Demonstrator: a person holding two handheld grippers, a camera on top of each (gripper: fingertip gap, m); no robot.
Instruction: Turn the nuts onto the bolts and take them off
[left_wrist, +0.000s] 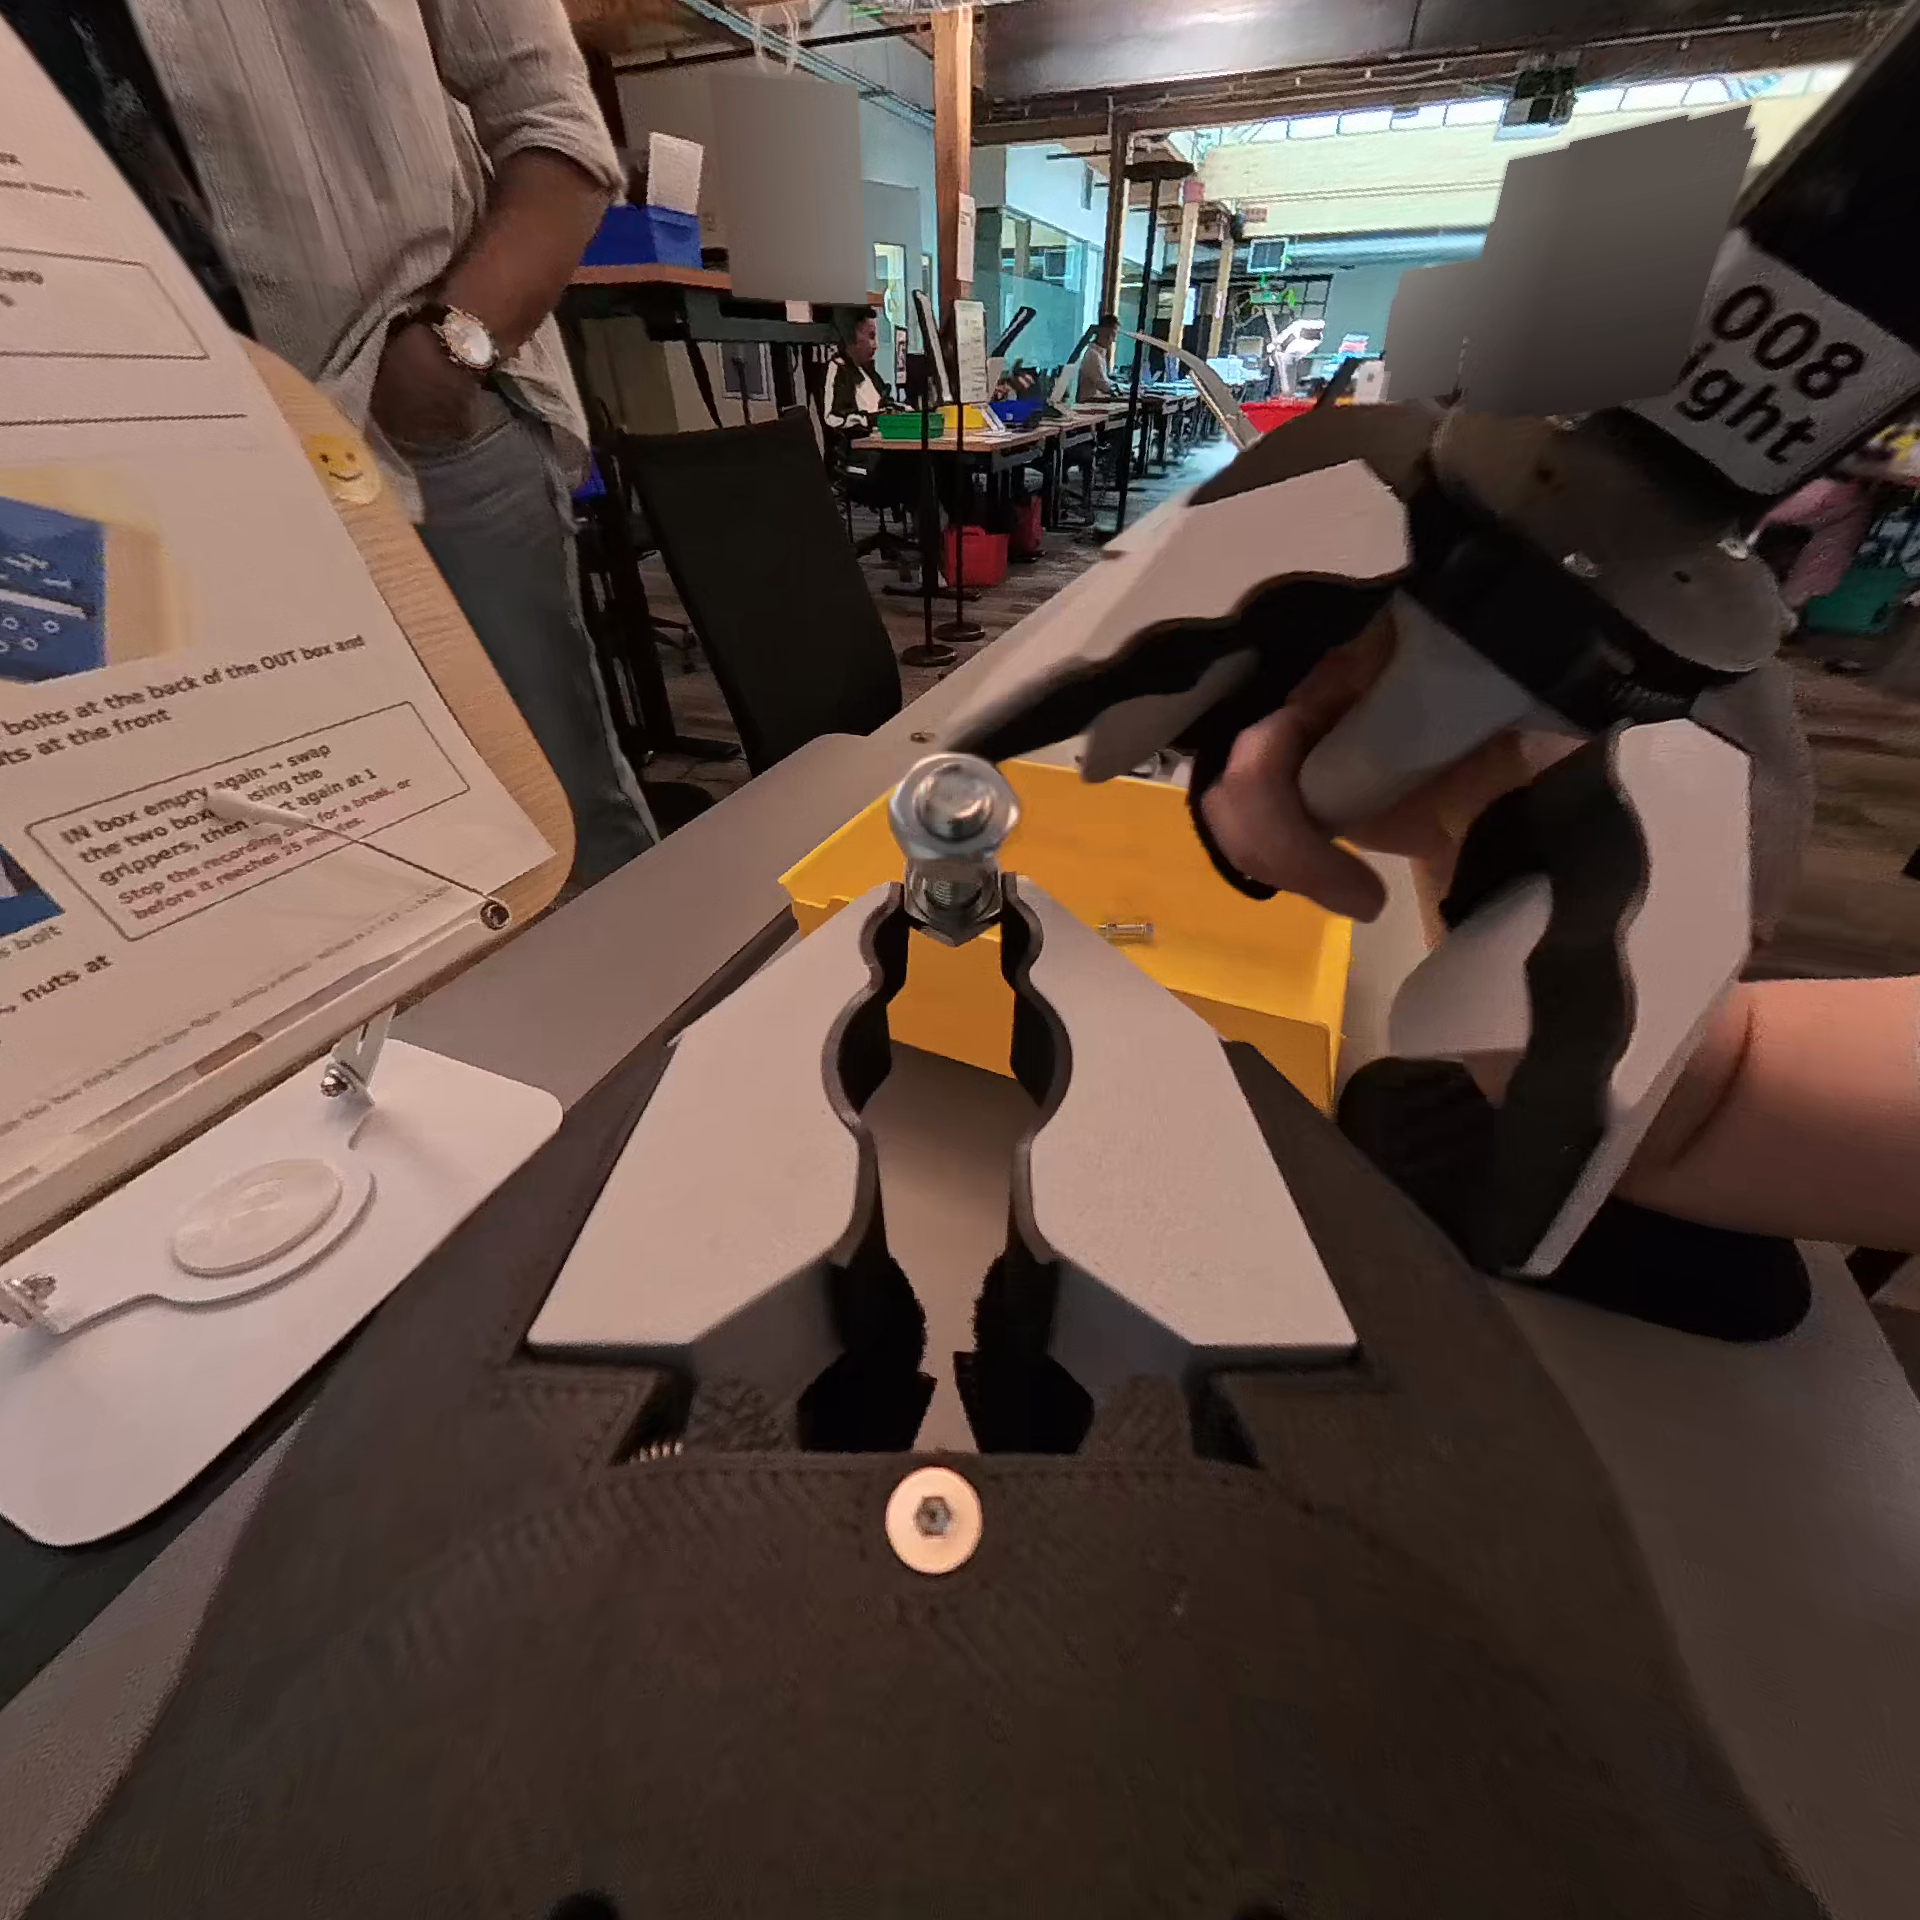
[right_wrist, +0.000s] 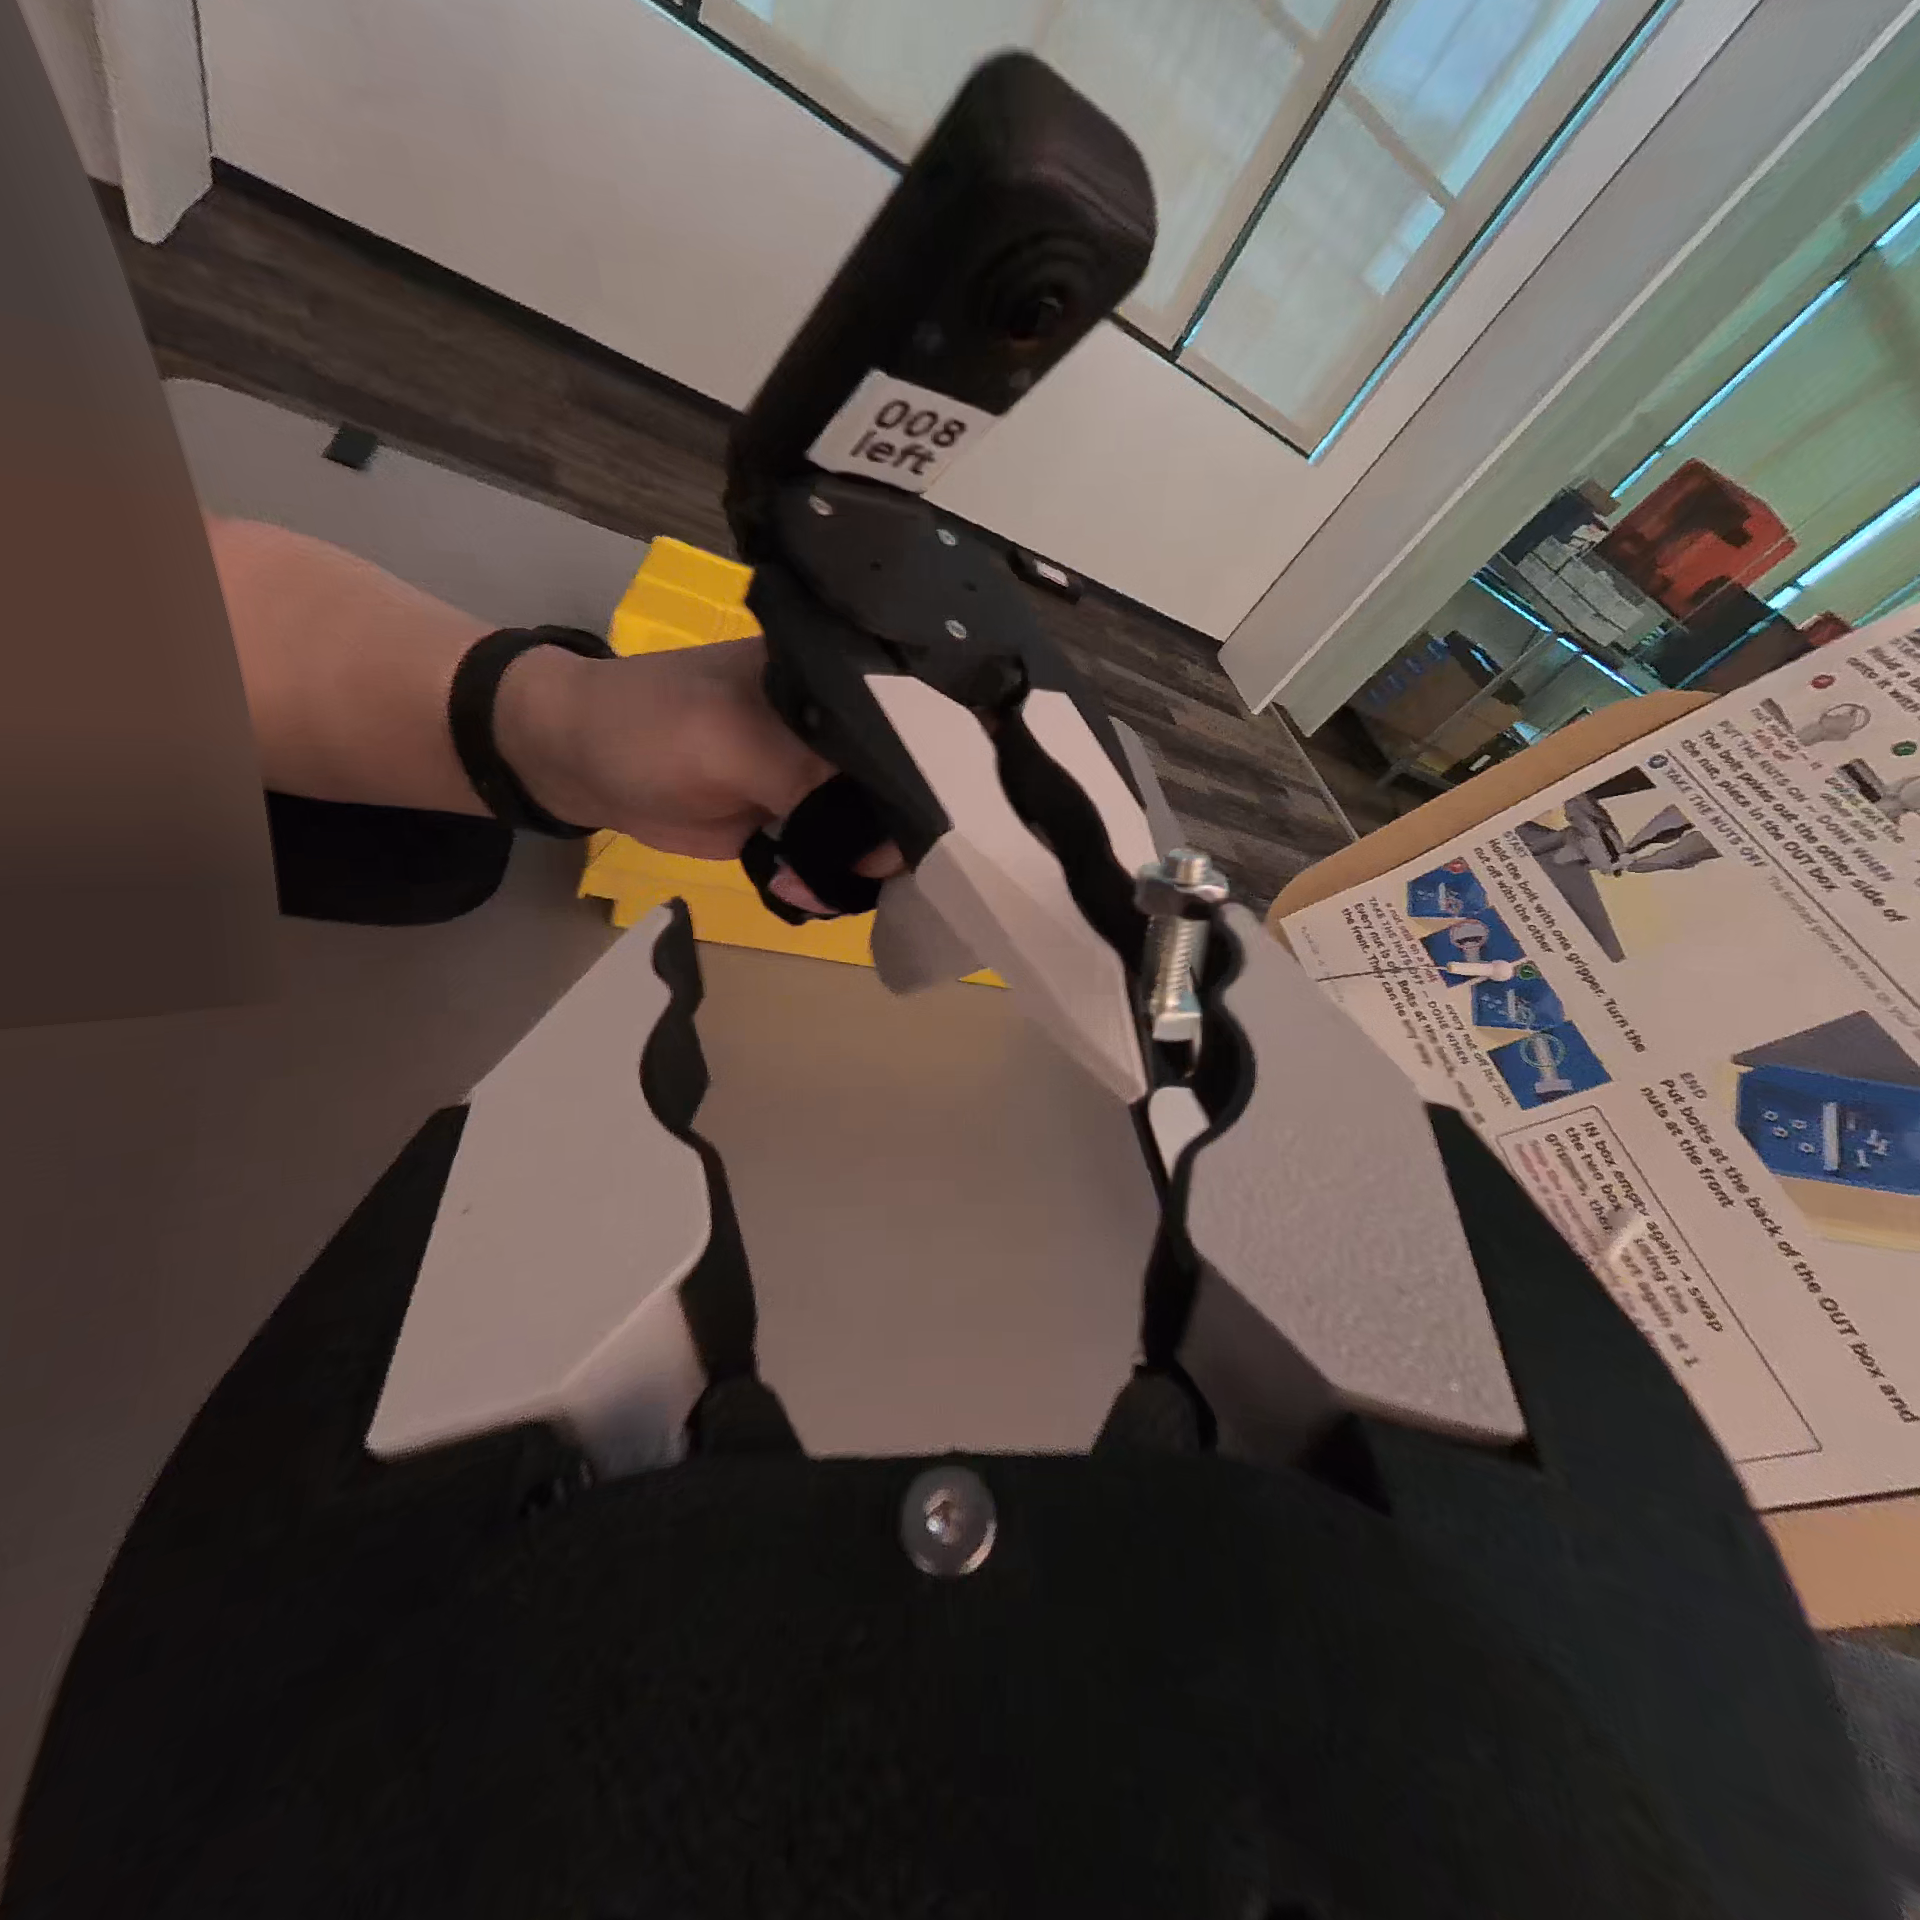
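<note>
One bolt (left_wrist: 951, 842) clamped by its lower nut in left gripper (left_wrist: 951, 925); right gripper (right_wrist: 935, 935) wide open, empty; risk: off-centre approach knocks bolt askew.

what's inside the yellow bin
One small bolt lies on the floor of the yellow bin. The left gripper and its bolt hide the bin's near left part.

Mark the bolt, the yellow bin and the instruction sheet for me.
bolt (left_wrist: 953, 812): left wrist view, on its round head.
yellow bin (left_wrist: 1174, 997): left wrist view, on its front wall.
instruction sheet (right_wrist: 1704, 1049): right wrist view, on the printed page's middle.
</note>
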